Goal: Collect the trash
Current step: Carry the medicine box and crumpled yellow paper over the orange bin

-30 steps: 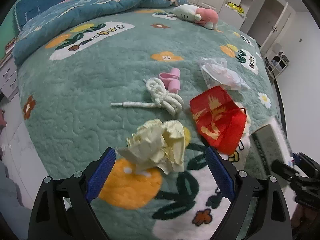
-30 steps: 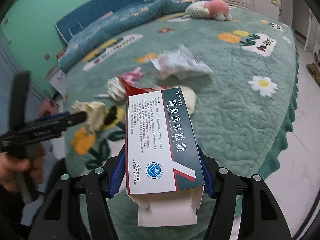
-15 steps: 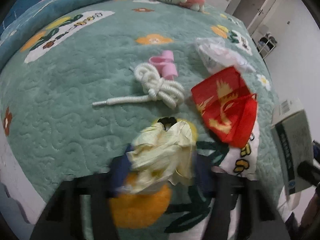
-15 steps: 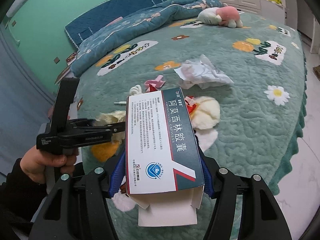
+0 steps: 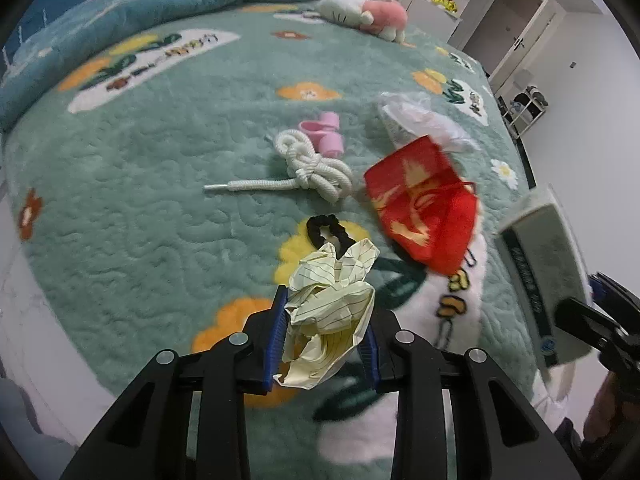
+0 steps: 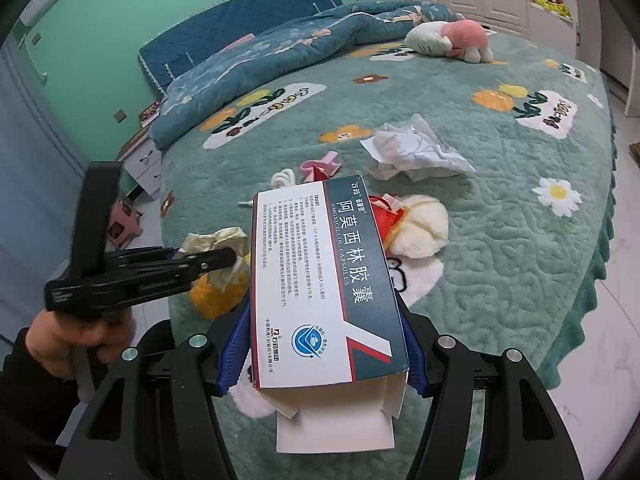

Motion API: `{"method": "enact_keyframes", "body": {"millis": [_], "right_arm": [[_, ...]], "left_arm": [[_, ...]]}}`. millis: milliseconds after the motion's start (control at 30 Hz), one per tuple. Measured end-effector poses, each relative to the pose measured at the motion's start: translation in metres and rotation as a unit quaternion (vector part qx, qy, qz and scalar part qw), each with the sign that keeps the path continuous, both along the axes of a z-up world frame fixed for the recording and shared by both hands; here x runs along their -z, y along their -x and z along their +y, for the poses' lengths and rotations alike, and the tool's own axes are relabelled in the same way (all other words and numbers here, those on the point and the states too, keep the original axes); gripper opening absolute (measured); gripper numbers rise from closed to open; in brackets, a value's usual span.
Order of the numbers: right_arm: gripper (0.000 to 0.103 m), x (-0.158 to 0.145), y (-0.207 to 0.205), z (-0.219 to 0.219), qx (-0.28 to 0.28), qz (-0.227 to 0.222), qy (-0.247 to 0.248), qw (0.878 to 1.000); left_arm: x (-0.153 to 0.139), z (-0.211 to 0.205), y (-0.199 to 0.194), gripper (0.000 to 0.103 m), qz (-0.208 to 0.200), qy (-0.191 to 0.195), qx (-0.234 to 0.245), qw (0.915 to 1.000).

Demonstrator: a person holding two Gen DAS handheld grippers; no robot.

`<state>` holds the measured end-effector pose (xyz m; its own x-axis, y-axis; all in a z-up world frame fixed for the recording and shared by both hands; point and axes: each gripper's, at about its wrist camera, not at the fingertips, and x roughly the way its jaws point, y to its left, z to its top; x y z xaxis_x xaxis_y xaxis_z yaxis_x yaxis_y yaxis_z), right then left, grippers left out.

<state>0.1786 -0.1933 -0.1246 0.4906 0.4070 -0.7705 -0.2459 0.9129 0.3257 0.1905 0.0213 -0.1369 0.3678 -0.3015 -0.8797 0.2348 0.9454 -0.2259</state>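
My left gripper [image 5: 325, 336] is shut on a crumpled yellow lined paper [image 5: 332, 304] and holds it just above the green bedspread [image 5: 140, 184]. My right gripper [image 6: 326, 344] is shut on a white and dark medicine box [image 6: 320, 280], held above the bed's edge. The box also shows at the right of the left wrist view [image 5: 540, 276]. The left gripper with the paper [image 6: 216, 240] shows at the left of the right wrist view. A red bag [image 5: 424, 204] and a crumpled clear plastic wrapper [image 5: 416, 120] lie on the bed.
A white rope [image 5: 312, 168], a pink clip [image 5: 324, 138] and a black hair tie [image 5: 324, 230] lie on the bedspread. A plush toy [image 5: 360, 14] and a blue quilt [image 5: 140, 20] lie at the far side. The bed's edge and white floor [image 6: 600, 340] are at the right.
My left gripper has closed on the yellow paper and lifted it, uncovering the black hair tie. My right gripper has kept hold of the medicine box and pulled back a little.
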Motion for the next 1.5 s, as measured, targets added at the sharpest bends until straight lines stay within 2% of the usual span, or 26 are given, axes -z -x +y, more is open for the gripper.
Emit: {"method": "enact_keyframes", "body": {"millis": [267,467,700,867,967,1167,1300,1467,1500], "right_arm": [[0.063,-0.018,0.023,0.002,-0.004,-0.02,-0.008,1.0],[0.063,-0.04,0.053,-0.013,0.014,-0.047,-0.013,0.999],[0.063,-0.058,0.105,-0.057,0.07,-0.067,-0.021,0.995],[0.063,-0.069,0.156,-0.104,0.137,-0.084,-0.016,0.987],[0.063,-0.071,0.188,-0.135,0.184,-0.09,-0.013,0.979],[0.063,-0.07,0.259,-0.194,0.282,-0.096,-0.007,0.955],[0.063,-0.065,0.309,-0.229,0.343,-0.093,0.0,0.935],[0.063,-0.051,0.369,-0.267,0.415,-0.082,0.004,0.906],[0.063,-0.048,0.377,-0.271,0.425,-0.08,0.003,0.902]], "left_arm": [[-0.044,-0.018,0.039,0.034,-0.048,-0.012,0.028,0.9984],[-0.067,-0.043,0.066,0.034,-0.075,-0.008,0.059,0.9954],[-0.086,-0.089,0.096,0.034,-0.103,0.003,0.115,0.988],[-0.096,-0.134,0.119,0.034,-0.119,0.011,0.177,0.9768],[-0.1,-0.168,0.136,0.034,-0.128,0.017,0.223,0.9662],[-0.102,-0.241,0.177,0.035,-0.134,0.027,0.325,0.9357],[-0.097,-0.289,0.209,0.035,-0.129,0.031,0.396,0.9088],[-0.081,-0.348,0.252,0.035,-0.117,0.024,0.481,0.8685],[-0.078,-0.356,0.258,0.035,-0.114,0.023,0.492,0.8626]]}}
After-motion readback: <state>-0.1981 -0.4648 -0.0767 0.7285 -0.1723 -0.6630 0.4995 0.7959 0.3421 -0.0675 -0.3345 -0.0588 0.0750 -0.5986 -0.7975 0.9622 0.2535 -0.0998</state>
